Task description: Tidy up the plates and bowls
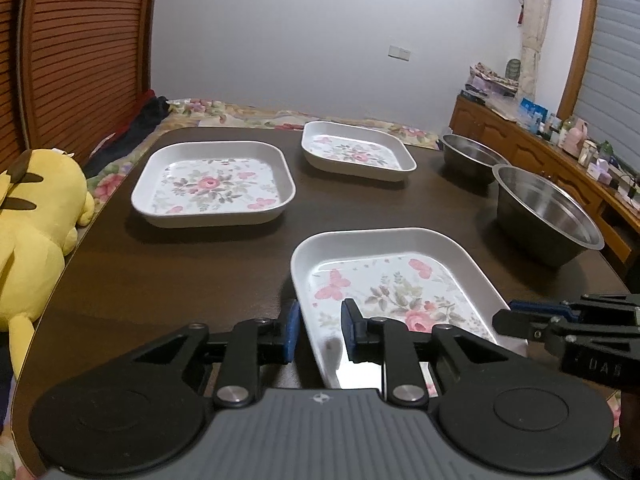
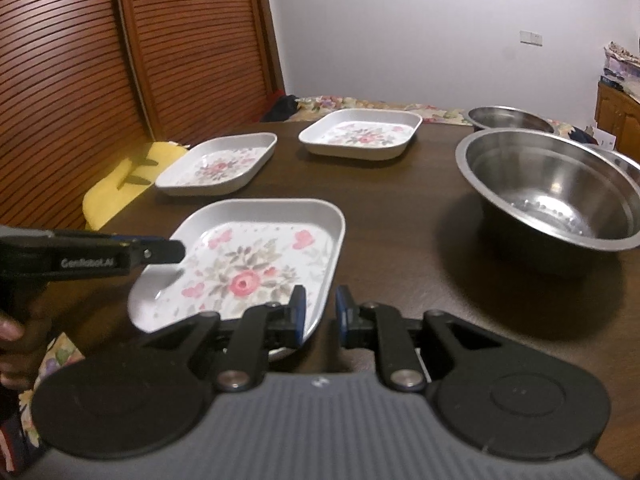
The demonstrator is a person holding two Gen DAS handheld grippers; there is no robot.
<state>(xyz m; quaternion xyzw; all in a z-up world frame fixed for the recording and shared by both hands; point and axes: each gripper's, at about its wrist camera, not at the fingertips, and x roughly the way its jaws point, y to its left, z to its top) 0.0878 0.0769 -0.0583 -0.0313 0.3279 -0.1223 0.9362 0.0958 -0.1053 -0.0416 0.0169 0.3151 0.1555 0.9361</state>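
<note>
Three white square plates with a floral print lie on the dark table [image 1: 168, 272]. The nearest plate [image 1: 400, 280] [image 2: 256, 264] sits between my two grippers. My left gripper [image 1: 320, 332] straddles its left rim, one finger inside and one outside, with a gap still showing. My right gripper [image 2: 319, 314] straddles its right rim the same way. Two more plates lie further back, one at the left [image 1: 212, 184] [image 2: 218, 166] and one at the far middle [image 1: 356, 152] [image 2: 362, 134]. Two steel bowls stand at the right, a large one [image 1: 548, 216] [image 2: 556, 192] and a further one [image 1: 472, 156] [image 2: 510, 118].
A yellow plush toy [image 1: 36, 236] lies off the table's left edge. A louvred wooden door [image 2: 100, 60] is at the left. A wooden sideboard [image 1: 540, 140] with several small items runs along the right wall. A floral bedspread [image 1: 248, 114] lies beyond the table.
</note>
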